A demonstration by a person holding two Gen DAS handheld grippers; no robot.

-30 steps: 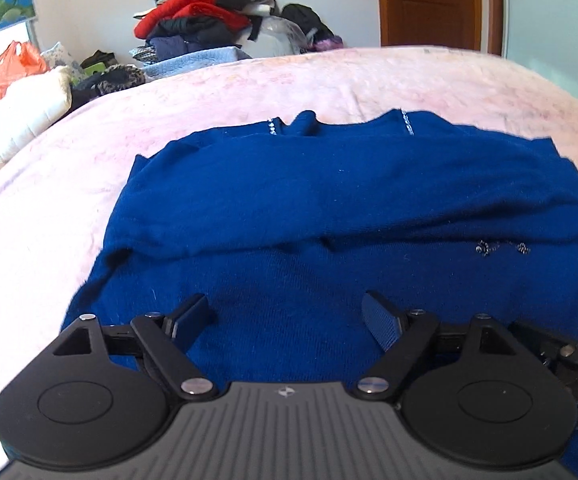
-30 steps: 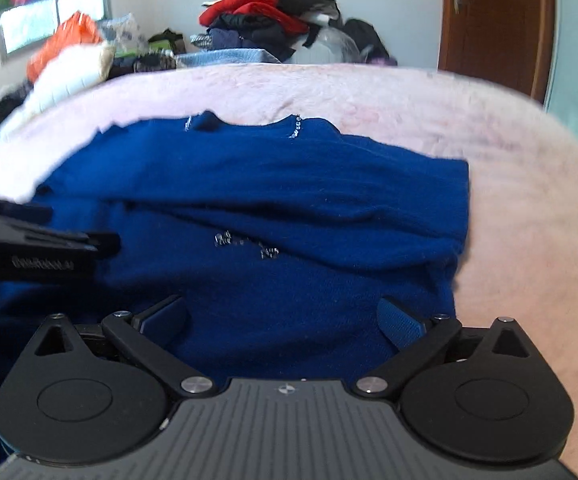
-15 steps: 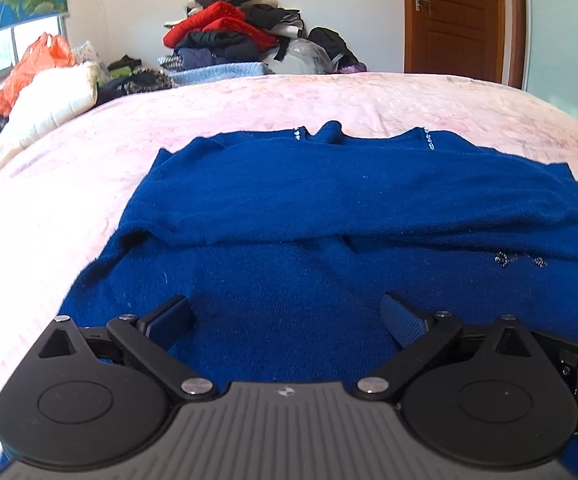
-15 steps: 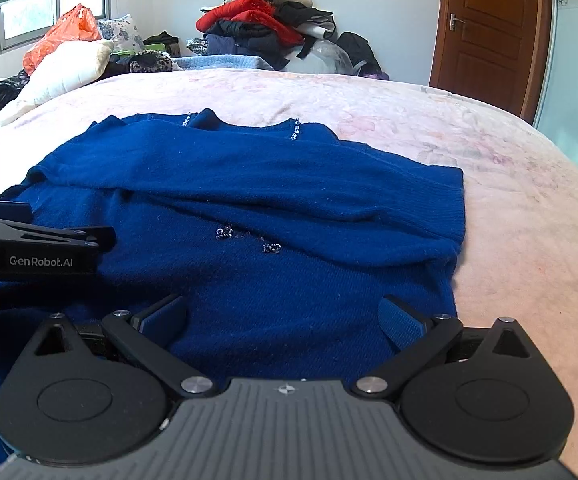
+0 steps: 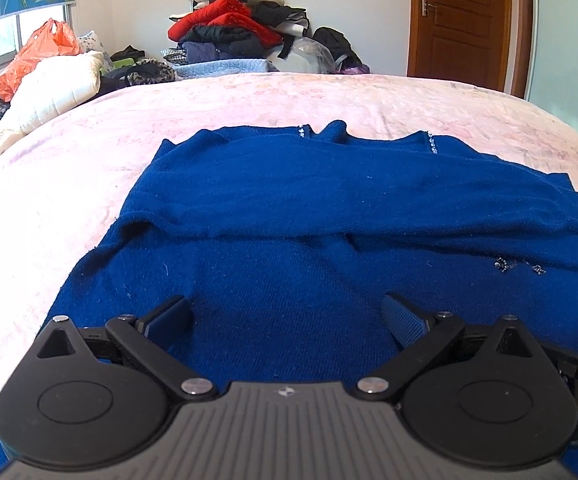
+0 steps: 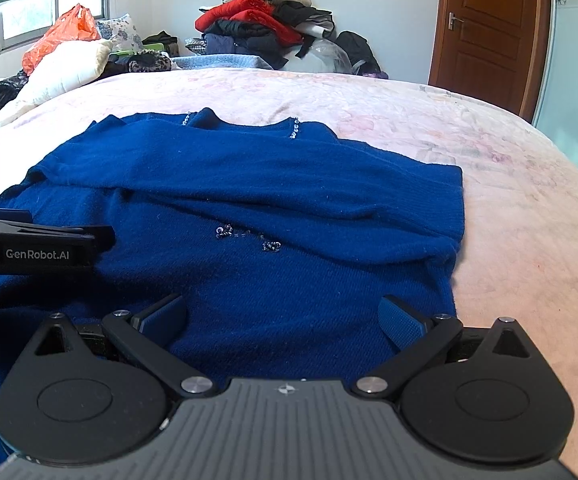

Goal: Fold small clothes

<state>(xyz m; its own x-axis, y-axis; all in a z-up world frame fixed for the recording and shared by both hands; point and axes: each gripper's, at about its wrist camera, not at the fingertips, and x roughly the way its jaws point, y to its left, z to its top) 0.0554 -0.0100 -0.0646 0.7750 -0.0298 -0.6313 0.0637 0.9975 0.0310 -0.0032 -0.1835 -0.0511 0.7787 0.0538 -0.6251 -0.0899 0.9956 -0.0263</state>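
A dark blue knit sweater (image 5: 329,208) lies flat on the pink bed (image 5: 89,168), sleeves folded across its chest, collar at the far side. It also shows in the right wrist view (image 6: 257,184). My left gripper (image 5: 287,316) is open and empty, low over the sweater's near hem on its left part. My right gripper (image 6: 283,316) is open and empty, low over the near hem on the right part. The left gripper's side (image 6: 41,246) shows at the left edge of the right wrist view.
A heap of clothes (image 5: 241,36) stands beyond the bed's far edge. A white quilt (image 5: 49,92) and an orange bag (image 5: 45,52) lie at the far left. A brown door (image 6: 489,28) is at the far right. The bed (image 6: 509,184) extends right of the sweater.
Both grippers have tilted upward and drawn back a little, so more of the room shows. Both stay open. The sweater has not moved.
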